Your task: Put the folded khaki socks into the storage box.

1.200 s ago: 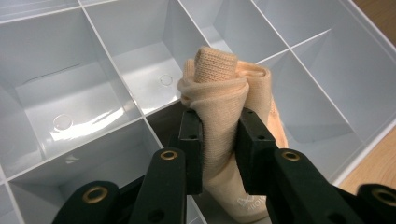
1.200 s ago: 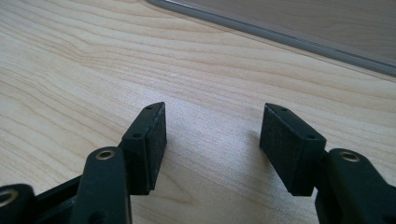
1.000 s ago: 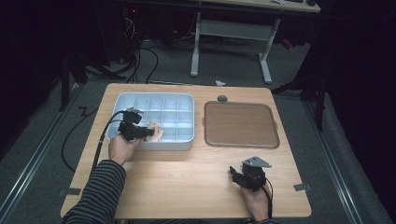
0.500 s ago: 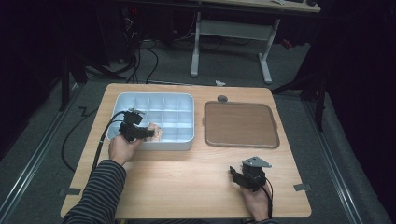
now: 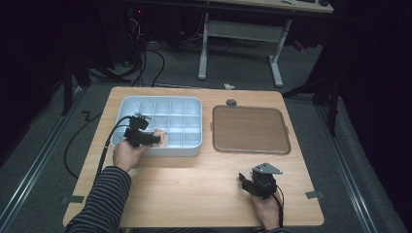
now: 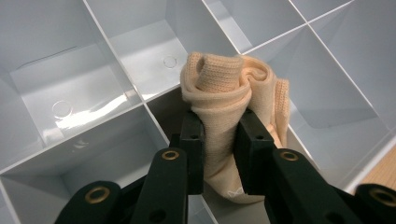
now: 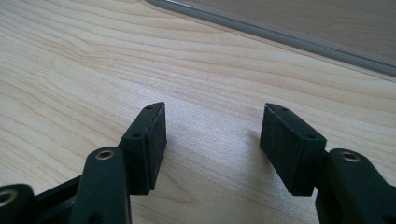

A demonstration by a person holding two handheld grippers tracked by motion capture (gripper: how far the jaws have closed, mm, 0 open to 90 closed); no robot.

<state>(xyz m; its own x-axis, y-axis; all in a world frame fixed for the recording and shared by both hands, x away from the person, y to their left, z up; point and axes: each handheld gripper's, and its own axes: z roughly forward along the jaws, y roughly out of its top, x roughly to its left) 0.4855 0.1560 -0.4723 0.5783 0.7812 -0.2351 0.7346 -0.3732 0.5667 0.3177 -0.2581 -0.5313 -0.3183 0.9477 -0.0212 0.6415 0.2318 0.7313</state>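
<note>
— Where's the sock [image 6: 227,112]?
— Pinched in the left tongs [image 6: 219,135], over the divided tray [image 5: 192,104] (its near row), at the table's [image 5: 194,194] nine o'clock.
— Right tongs [image 7: 212,140]?
— Wide, at five o'clock.

The left tool [image 5: 154,139], in a striped-sleeved arm's hand, is clamping something between its jaws; the right tool [image 5: 244,181] is resting low with jaws standing apart.

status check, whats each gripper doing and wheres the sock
Left gripper shut on rolled peach knit sock, over white plastic divided tray. Right gripper open, empty, on light wooden table. Nothing blocking.
</note>
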